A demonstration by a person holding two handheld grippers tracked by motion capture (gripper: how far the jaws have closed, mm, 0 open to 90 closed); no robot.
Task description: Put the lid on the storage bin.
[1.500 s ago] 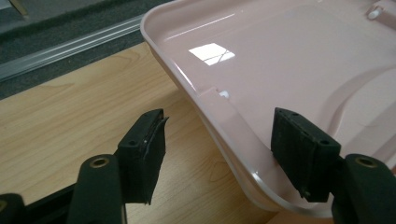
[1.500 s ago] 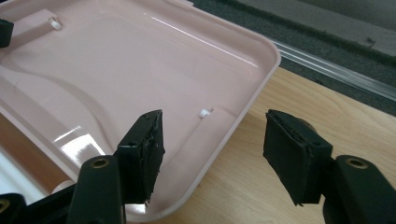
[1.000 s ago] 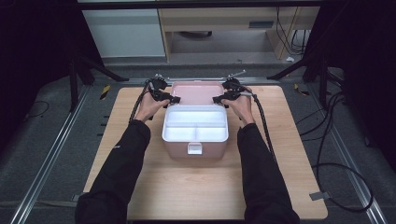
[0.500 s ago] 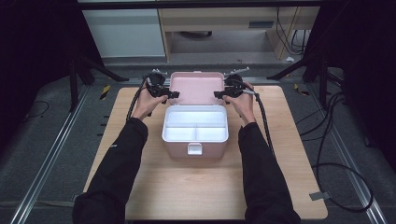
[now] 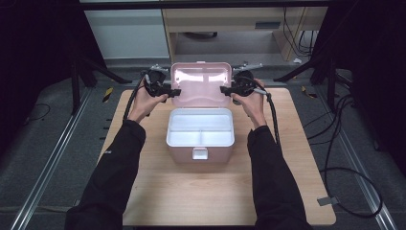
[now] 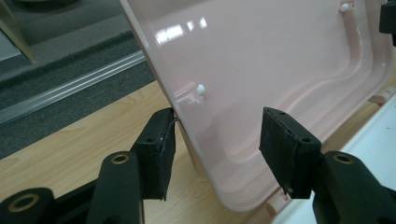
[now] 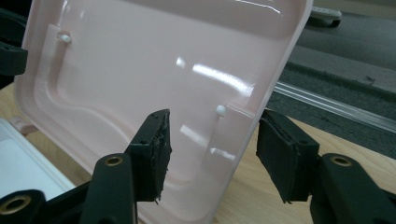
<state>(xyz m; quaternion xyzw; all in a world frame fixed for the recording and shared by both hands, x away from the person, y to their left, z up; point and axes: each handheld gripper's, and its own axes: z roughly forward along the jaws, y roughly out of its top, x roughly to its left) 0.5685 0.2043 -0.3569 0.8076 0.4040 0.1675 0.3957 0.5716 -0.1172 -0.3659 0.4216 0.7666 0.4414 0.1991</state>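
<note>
From above, we stand the pink lid (image 5: 199,82) upright over the box (image 5: 200,134) at mid-table, left gripper (image 5: 175,91) and right gripper (image 5: 224,89) at its side edges. Through the left gripper view, our jaws have been closing and straddle the lid's edge, one pad (image 6: 159,147) touching, the other apart. Through the right gripper view, both pads (image 7: 150,154) stand off. Lift evenly; nothing blocks us.
</note>
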